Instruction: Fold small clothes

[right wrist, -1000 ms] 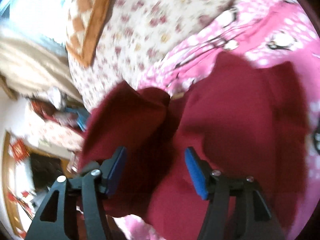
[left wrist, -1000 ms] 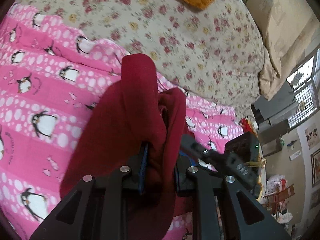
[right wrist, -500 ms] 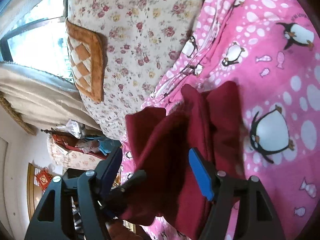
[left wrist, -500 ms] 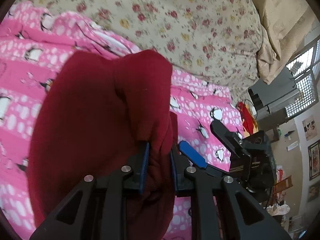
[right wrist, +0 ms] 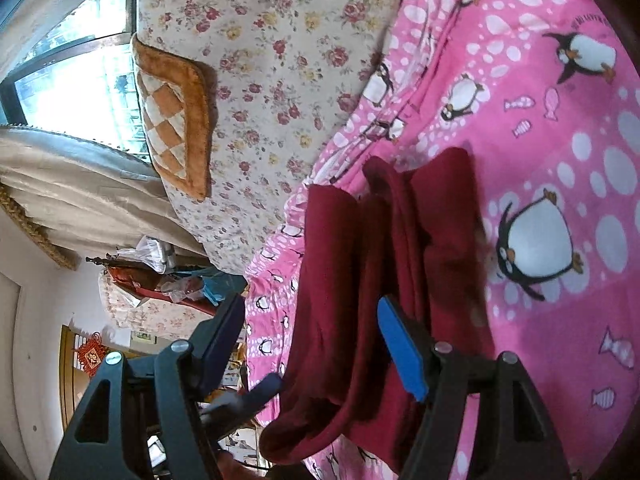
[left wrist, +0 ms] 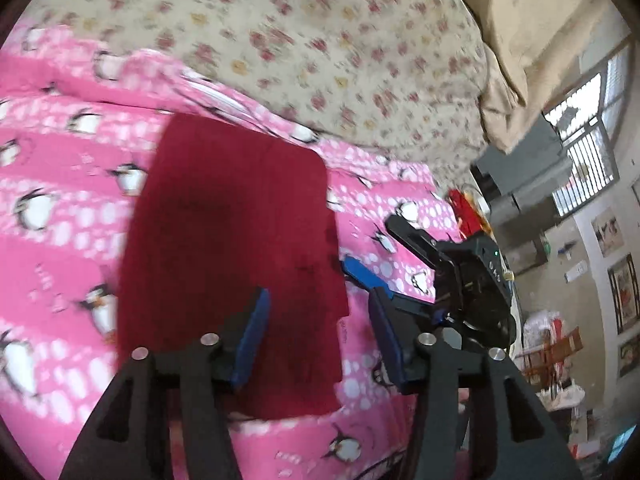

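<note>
A dark red garment (left wrist: 236, 240) lies folded and flat on the pink penguin blanket (left wrist: 60, 240). My left gripper (left wrist: 320, 332) is open just above its near edge and holds nothing. My right gripper (left wrist: 372, 248) shows at the garment's right side, open. In the right wrist view the garment (right wrist: 384, 280) lies in stacked folds on the blanket (right wrist: 560, 140), and my right gripper (right wrist: 316, 340) is open over its near end, empty. A finger of the left gripper (right wrist: 248, 396) shows at lower left.
A floral bedspread (left wrist: 300, 40) lies beyond the blanket. An orange checked cushion (right wrist: 172, 120) sits on it near the window. The bed's edge drops off on the right in the left wrist view, with room clutter (left wrist: 560, 340) beyond.
My left gripper has opened and let go of the red garment, which now lies flat on the blanket. The right gripper stays open beside it.
</note>
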The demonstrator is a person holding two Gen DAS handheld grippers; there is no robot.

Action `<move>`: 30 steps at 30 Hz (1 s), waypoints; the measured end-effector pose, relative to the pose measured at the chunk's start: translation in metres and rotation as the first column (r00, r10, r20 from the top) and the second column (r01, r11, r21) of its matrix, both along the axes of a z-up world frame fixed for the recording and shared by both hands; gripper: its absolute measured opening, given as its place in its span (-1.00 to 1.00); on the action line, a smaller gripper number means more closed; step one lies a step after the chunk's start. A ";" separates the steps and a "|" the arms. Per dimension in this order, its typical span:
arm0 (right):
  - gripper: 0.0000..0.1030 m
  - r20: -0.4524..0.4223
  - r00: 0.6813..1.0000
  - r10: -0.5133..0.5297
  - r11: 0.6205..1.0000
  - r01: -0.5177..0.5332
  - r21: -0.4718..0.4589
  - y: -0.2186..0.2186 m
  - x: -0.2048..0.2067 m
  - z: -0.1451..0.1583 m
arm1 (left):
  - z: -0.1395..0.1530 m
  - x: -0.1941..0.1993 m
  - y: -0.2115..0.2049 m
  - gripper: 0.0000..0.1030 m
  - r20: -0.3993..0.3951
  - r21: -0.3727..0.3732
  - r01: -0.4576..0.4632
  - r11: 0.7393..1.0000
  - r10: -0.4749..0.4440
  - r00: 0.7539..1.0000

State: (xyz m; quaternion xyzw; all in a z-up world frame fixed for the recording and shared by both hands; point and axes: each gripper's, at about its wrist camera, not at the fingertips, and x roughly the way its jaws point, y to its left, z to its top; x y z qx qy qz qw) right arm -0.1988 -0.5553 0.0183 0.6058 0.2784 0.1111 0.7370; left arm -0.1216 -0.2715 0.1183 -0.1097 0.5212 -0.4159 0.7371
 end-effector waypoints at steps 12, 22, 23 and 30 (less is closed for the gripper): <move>0.55 -0.069 0.996 0.051 0.978 -0.063 -0.199 0.028 0.017 0.015 | -0.043 0.011 0.101 -0.38 0.181 0.227 -0.252 0.941 0.214 0.960; 0.50 -0.216 0.974 0.065 0.819 -0.175 -0.546 0.064 0.069 0.017 | -0.072 0.028 0.123 -0.38 0.130 0.231 -0.342 0.911 0.319 0.939; 0.29 -0.212 0.976 0.040 0.804 -0.157 -0.574 0.066 0.072 0.018 | -0.074 0.029 0.125 -0.38 0.125 0.234 -0.345 0.909 0.323 0.938; -0.57 -0.128 0.991 0.036 0.638 -0.122 -0.761 0.090 0.065 0.055 | -0.076 0.032 0.129 -0.38 0.103 0.232 -0.353 0.906 0.338 0.936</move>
